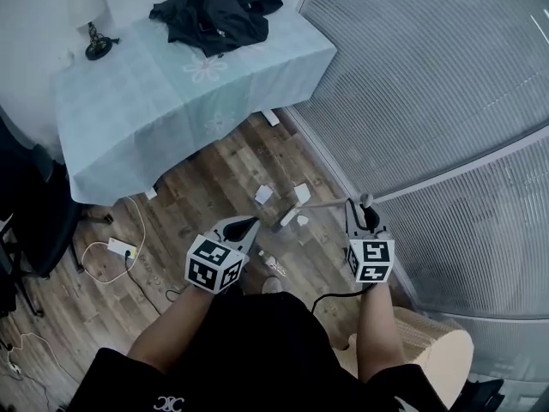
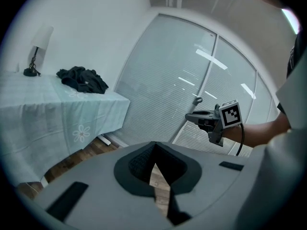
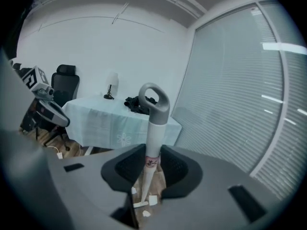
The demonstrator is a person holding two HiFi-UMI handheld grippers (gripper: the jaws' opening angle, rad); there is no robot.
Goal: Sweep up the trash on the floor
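My right gripper (image 1: pixel 365 206) is shut on the white shaft of a long-handled broom (image 3: pixel 152 143) with a grey loop at its top. The shaft slants down to a flat white head (image 3: pixel 140 204) on the wooden floor. White scraps of trash (image 1: pixel 263 194) (image 1: pixel 302 193) (image 1: pixel 302 221) lie around that head, and two of them show in the right gripper view (image 3: pixel 153 200). My left gripper (image 1: pixel 253 223) hovers left of the scraps with its jaws together and nothing visible between them (image 2: pixel 154 164). A small bottle-like piece (image 1: pixel 273 265) lies on the floor near my feet.
A table under a pale blue cloth (image 1: pixel 171 101) stands ahead, with black clothing (image 1: pixel 214 11) and a lamp (image 1: pixel 90 15) on it. A glass wall with blinds (image 1: pixel 429 101) curves along the right. An office chair (image 1: pixel 34 213) and a power strip with its cable (image 1: pixel 120 249) are at the left.
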